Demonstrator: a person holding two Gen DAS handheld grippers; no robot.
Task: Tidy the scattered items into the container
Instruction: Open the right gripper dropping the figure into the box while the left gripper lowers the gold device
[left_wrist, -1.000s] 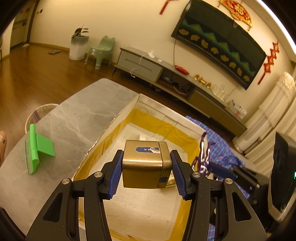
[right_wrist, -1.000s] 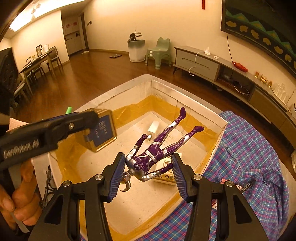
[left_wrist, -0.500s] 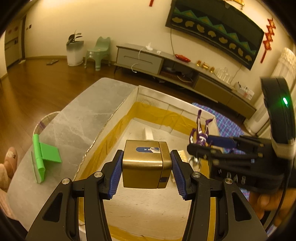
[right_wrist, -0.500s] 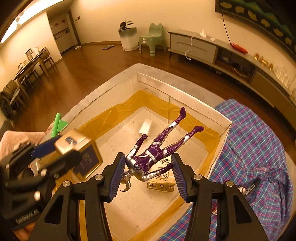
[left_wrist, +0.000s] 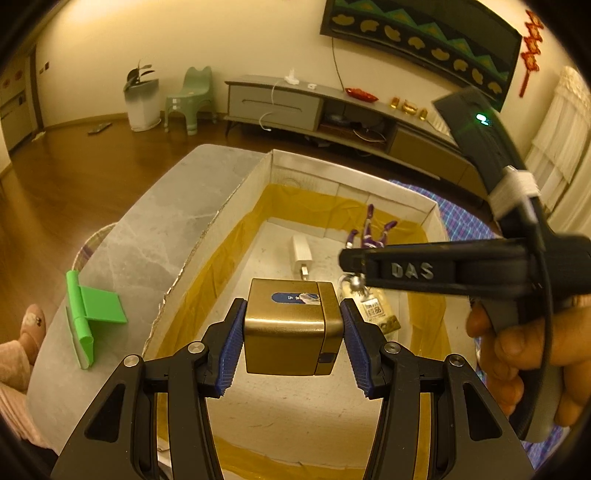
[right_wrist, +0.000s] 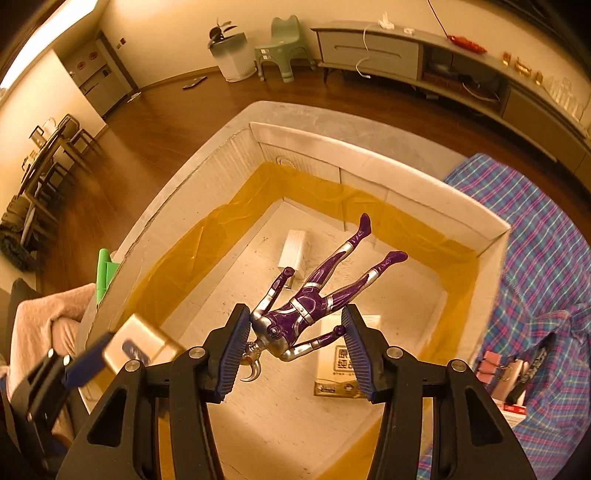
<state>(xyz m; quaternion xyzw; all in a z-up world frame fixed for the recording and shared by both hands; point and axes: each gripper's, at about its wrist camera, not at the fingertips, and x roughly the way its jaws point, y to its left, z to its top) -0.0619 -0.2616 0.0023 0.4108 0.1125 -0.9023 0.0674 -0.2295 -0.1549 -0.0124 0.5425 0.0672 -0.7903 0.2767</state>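
hovering over the cardboard box (right_wrist: 424, 192), left gripper (left_wrist: 291, 334) jaws clamped on gold cube (left_wrist: 291, 332), right gripper (right_wrist: 295, 347) jaws clamped on purple figure (right_wrist: 314, 299)

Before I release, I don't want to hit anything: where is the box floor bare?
Bare: the near floor of the box below the gold cube, up to its left wall. Crowded: far middle with white charger, right side with carton.

wood floor (left_wrist: 74, 166), grey tv console (left_wrist: 295, 103), green chair (left_wrist: 190, 98).
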